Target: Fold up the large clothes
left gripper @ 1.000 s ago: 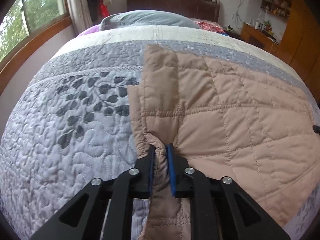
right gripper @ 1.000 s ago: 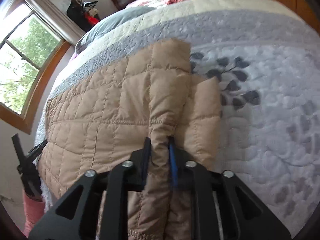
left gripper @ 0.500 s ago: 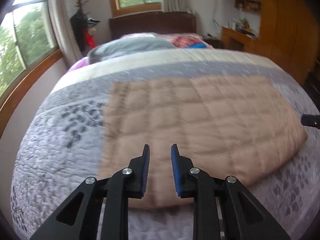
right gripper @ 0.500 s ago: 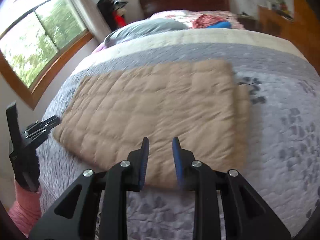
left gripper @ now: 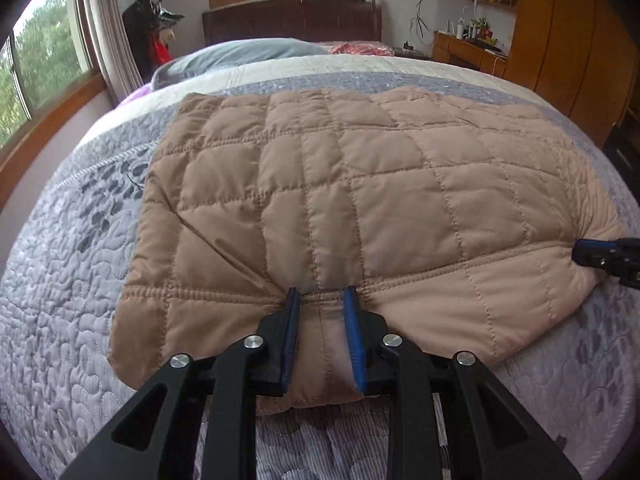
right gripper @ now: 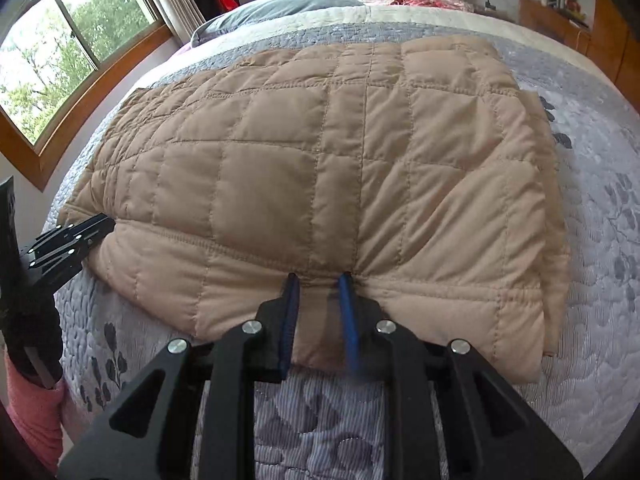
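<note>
A tan quilted garment (left gripper: pixel 360 200) lies folded into a broad rectangle across the middle of the bed, on a grey leaf-patterned bedspread (left gripper: pixel 60 280). Its sleeves, collar and any fastening are tucked out of view, so what kind of garment it is cannot be told. In the right wrist view a second layer pokes out along the garment's right edge (right gripper: pixel 554 240); how many layers lie beneath is hidden.

The left gripper (left gripper: pixel 320 300) straddles the near hem, its blue-padded fingers (left gripper: pixel 291 320) spread apart with a strip of fabric between them, not pinched. The right gripper (right gripper: pixel 318 284) sits the same way at the near hem further along, parted and holding nothing; one of its pads is motion-blurred. Whether the fingertips press into the padding or just rest on it cannot be made out. Each gripper shows only partly at the frame edge of the other's view.

Beyond lie a grey pillow (left gripper: pixel 248 54), a dark headboard (left gripper: pixel 292 22), windows (right gripper: pixel 60 40) and wooden cabinets (left gripper: pixel 560 40); small items on the shelves are too tiny to identify.
</note>
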